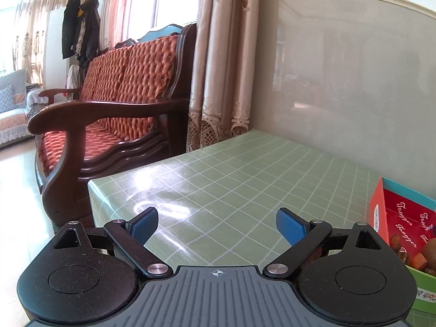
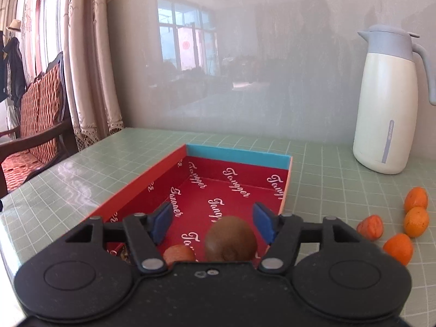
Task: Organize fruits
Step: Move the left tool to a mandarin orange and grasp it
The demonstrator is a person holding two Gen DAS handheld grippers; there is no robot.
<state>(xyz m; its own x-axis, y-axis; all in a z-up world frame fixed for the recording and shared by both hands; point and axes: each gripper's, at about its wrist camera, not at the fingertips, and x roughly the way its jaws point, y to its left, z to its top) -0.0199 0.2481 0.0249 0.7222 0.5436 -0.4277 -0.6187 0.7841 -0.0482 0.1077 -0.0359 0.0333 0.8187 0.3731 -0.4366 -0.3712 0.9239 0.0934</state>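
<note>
Right wrist view: right hand-held gripper tilted down over red box, jaws apart around kiwi, unpinched.

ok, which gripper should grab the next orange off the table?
Probably the right. The right gripper is open over the red box, with the oranges lying just to its right on the tablecloth. The left gripper faces bare tablecloth with no loose fruit in its view.
</note>
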